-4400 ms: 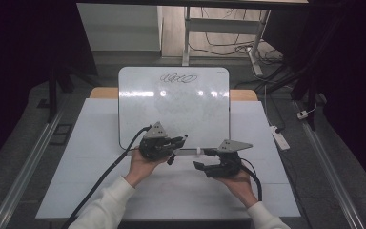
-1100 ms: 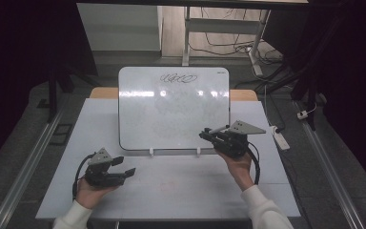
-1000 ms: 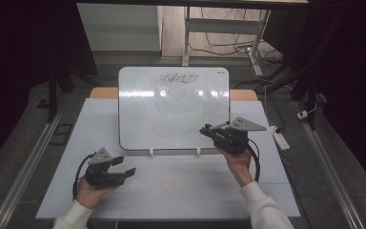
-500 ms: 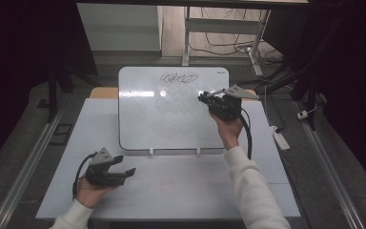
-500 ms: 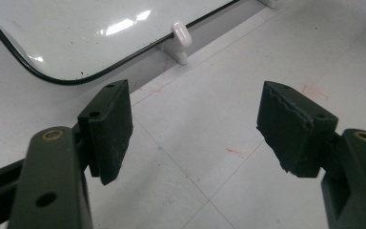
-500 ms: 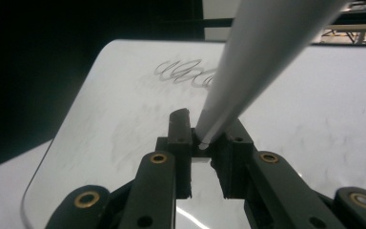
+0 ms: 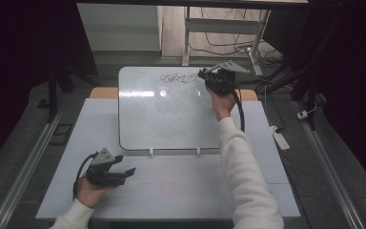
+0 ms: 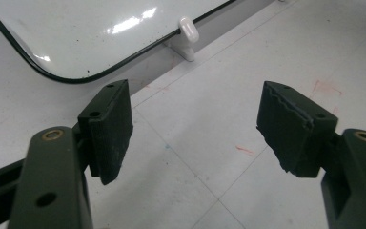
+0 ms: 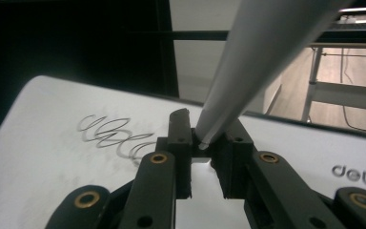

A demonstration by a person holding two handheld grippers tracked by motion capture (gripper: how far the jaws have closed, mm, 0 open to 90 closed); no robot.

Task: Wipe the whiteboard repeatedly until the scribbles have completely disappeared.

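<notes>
The right gripper is out at the far edge of the whiteboard, toward its far right corner, with the person's sleeve stretched across the table to reach it; its jaws are drawn together, and in the right gripper view a grey wedge-shaped piece sits pinched at its narrow tip between them, widening as it slants up and to the right out of the picture — what that piece is, I cannot tell; the jaws point at the looping scribble written along the board's far edge, which lies just left of the fingertips, and whether the tips touch the board surface cannot be told; in the right gripper view the scribble shows as dark overlapping loops just beyond the left jaw, and a printed brand mark sits on the board at the right.

The left gripper rests at the near left of the table, held in the person's left hand, well apart from the board's near edge; its jaws stand apart with nothing between them — the left gripper view shows bare table between the two black pads, a few faint red marks on the surface, and beyond them the board's rounded near corner and one of its small white clips.
</notes>
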